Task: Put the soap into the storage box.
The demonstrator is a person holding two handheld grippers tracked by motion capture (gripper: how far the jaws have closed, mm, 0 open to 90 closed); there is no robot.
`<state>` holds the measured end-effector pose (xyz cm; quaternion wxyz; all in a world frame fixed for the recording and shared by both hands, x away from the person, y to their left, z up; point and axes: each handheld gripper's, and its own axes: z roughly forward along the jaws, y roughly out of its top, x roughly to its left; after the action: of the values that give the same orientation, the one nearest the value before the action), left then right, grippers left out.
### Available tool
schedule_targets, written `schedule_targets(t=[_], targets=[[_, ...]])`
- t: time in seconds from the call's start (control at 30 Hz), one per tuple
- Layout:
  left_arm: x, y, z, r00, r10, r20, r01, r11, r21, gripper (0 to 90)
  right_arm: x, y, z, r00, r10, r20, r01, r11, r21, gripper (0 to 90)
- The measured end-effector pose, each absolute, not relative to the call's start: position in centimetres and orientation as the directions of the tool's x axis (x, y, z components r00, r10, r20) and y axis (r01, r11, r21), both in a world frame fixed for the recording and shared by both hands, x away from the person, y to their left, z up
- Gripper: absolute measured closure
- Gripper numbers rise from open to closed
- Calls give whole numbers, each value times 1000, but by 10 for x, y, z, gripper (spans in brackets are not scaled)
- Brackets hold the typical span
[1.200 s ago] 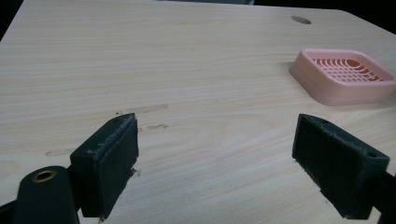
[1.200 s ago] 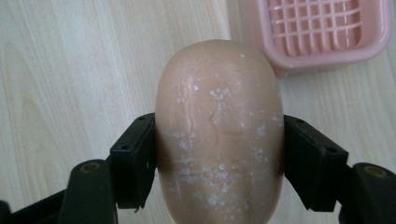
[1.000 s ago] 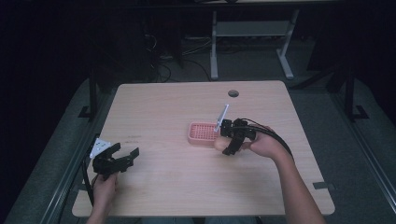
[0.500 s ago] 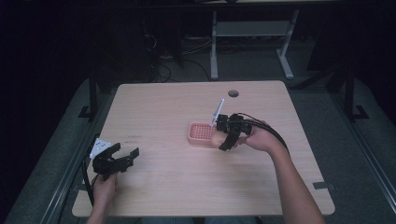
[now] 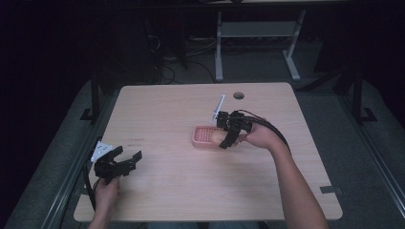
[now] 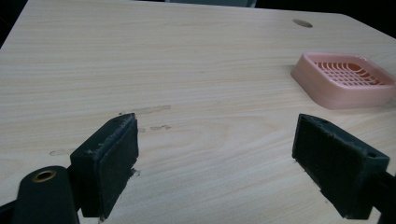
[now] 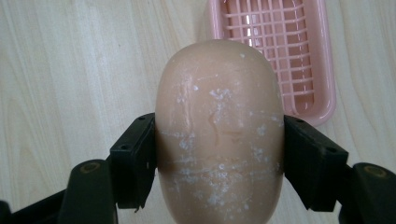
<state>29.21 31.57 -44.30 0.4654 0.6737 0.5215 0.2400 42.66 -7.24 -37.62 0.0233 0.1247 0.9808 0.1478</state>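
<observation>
While the right gripper [image 7: 219,154] clamps a peach-coloured bar of soap [image 7: 219,135] between both pads, the bar sits above the near edge of the pink slotted soap dish [image 7: 275,51], its surface flecked with white residue. Seen from the high view, this gripper [image 5: 224,138] hovers at the dish [image 5: 203,136] near the centre of the wooden table [image 5: 167,105]. At the table's front-left corner, well apart, the left gripper [image 5: 128,160] rests low with jaws spread wide, holding nothing; bare tabletop shows between its pads [image 6: 112,158].
</observation>
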Motion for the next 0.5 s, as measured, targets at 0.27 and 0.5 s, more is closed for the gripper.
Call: schedule_targets(t=[0.27, 0.5], targets=[[292, 315, -444, 340, 926, -165, 483, -22, 875, 142, 435, -67, -374, -967, 253, -9, 239, 923, 301, 314], [293, 314, -444, 339, 926, -166, 483, -20, 875, 142, 442, -61, -371, -968, 251, -7, 235, 915, 329, 314]])
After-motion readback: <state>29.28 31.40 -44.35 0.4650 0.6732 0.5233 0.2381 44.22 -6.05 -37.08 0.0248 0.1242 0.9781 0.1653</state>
